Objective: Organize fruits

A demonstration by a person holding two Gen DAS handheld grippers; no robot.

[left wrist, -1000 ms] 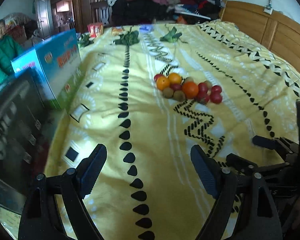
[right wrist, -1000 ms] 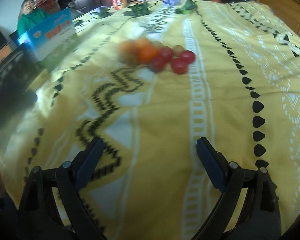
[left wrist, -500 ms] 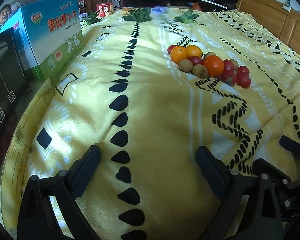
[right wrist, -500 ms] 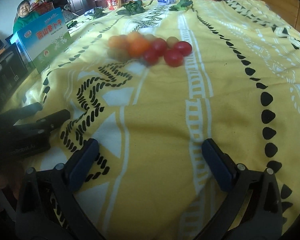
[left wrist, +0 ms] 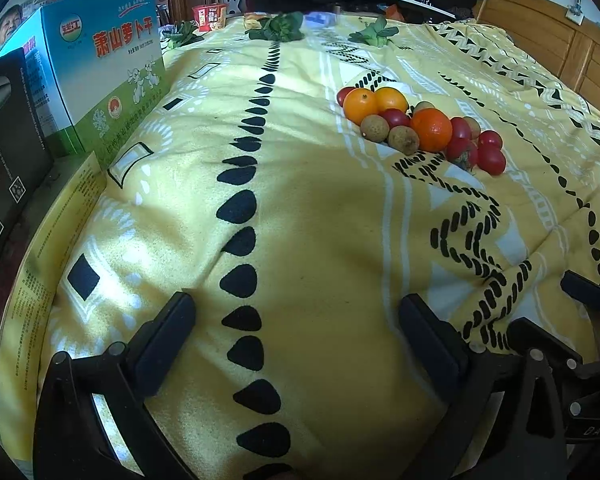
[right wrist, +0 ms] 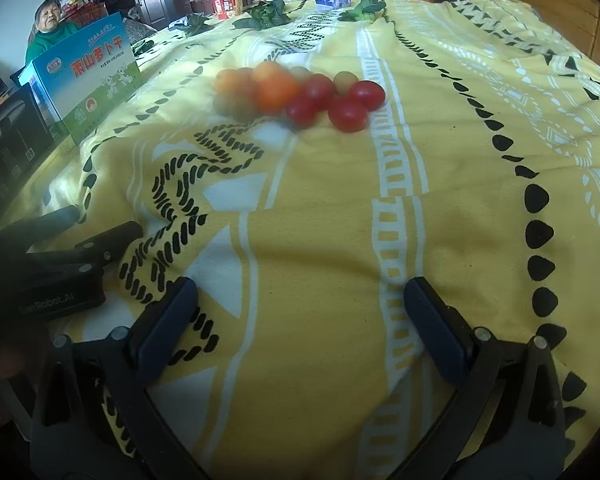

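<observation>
A heap of fruit lies on the yellow patterned blanket (left wrist: 300, 208): oranges (left wrist: 431, 129), brown longans (left wrist: 375, 128) and red cherry tomatoes (left wrist: 491, 160). It also shows, blurred, in the right wrist view, with the oranges (right wrist: 276, 92) left of the tomatoes (right wrist: 348, 114). My left gripper (left wrist: 296, 320) is open and empty, low over the blanket, well short of the heap. My right gripper (right wrist: 300, 304) is open and empty too, beside the left one (right wrist: 60, 256). The right gripper's fingers (left wrist: 540, 332) show at the left view's right edge.
A blue and green carton (left wrist: 100, 80) and a black box (left wrist: 8, 144) stand at the blanket's left edge. Leafy greens (left wrist: 278, 28) and a red cup (left wrist: 210, 16) lie at the far end. A wooden headboard (left wrist: 560, 44) runs along the right. A person (right wrist: 52, 24) sits far left.
Both grippers have dropped lower and moved forward over the blanket, so the fruit heap looks nearer. Both stay open and empty.
</observation>
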